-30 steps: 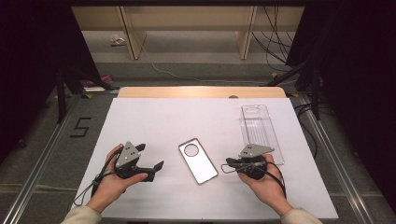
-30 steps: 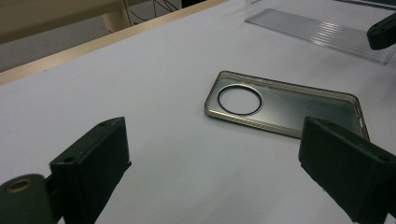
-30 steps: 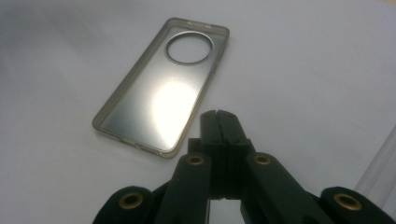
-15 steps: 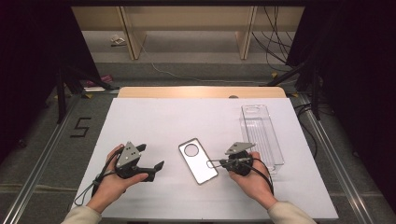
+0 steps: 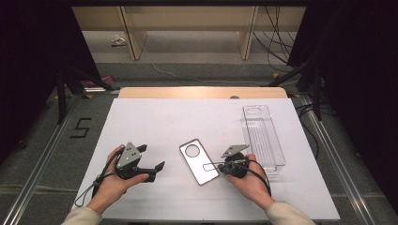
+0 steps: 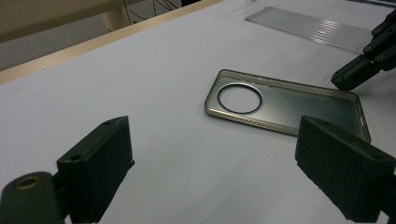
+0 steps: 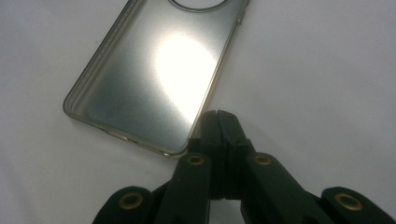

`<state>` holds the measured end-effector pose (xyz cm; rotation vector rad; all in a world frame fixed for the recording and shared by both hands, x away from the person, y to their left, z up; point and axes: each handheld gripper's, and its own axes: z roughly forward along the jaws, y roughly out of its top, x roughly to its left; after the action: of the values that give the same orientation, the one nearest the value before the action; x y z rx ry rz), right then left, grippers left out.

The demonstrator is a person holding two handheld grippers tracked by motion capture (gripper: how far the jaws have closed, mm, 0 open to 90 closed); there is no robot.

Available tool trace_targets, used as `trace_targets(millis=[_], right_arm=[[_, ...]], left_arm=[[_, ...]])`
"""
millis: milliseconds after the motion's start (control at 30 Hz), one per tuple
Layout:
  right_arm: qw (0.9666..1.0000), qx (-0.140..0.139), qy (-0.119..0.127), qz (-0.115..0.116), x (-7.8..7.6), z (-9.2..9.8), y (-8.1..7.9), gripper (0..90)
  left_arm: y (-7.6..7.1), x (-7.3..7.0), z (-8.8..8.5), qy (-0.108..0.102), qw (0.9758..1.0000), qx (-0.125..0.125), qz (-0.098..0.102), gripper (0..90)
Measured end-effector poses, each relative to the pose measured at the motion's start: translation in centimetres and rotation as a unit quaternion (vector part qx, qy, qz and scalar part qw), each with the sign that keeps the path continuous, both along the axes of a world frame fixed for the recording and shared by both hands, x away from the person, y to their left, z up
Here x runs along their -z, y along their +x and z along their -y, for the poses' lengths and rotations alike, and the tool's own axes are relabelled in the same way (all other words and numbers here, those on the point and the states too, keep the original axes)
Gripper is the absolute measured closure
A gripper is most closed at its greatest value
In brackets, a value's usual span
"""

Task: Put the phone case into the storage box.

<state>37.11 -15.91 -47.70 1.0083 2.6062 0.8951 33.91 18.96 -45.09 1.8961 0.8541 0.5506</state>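
Now your desk (image 5: 155,117) carries a clear tray (image 5: 263,136) at the right and, mid-desk, the phone case (image 5: 199,161), lying flat, long axis slanting away, camera hole far. Your right claw (image 5: 223,165), jaws together, has slid left to the case's right edge. Your left claw (image 5: 152,163) stands apart, empty.

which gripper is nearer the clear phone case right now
Right. The right gripper, fingers shut, has its tips at the long edge of the phone case near its bottom corner. The left gripper, fingers open, sits well off to the case's other side with bare table between.
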Motion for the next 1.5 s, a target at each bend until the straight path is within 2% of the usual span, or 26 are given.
trace_targets(millis=[200, 633, 833, 1100, 1500], right_arm=[[0.9999, -0.004, 0.001, -0.011, 0.1, -0.2, -0.1, 90.0], [0.9995, -0.023, 0.005, -0.019, 0.1, -1.1, -1.0, 90.0], [0.9988, -0.045, 0.002, -0.018, 0.2, -2.0, -1.6, 90.0], [0.9981, -0.059, 0.000, -0.016, 0.2, -2.9, -2.2, 90.0], [0.9979, -0.063, -0.003, -0.016, 0.2, -3.1, -2.3, 90.0]], left_arm=[[0.0, 0.0, 0.0, -0.001, 1.0000, 0.000, 0.000, 11.0], [0.0, 0.0, -0.1, -0.001, 1.0000, 0.000, 0.002, 11.7], [0.0, 0.0, -0.1, -0.001, 1.0000, 0.000, 0.002, 12.0], [0.0, -0.1, -0.1, -0.001, 1.0000, 0.001, 0.002, 12.4], [0.0, -0.1, -0.1, -0.002, 1.0000, 0.000, 0.003, 12.7]])
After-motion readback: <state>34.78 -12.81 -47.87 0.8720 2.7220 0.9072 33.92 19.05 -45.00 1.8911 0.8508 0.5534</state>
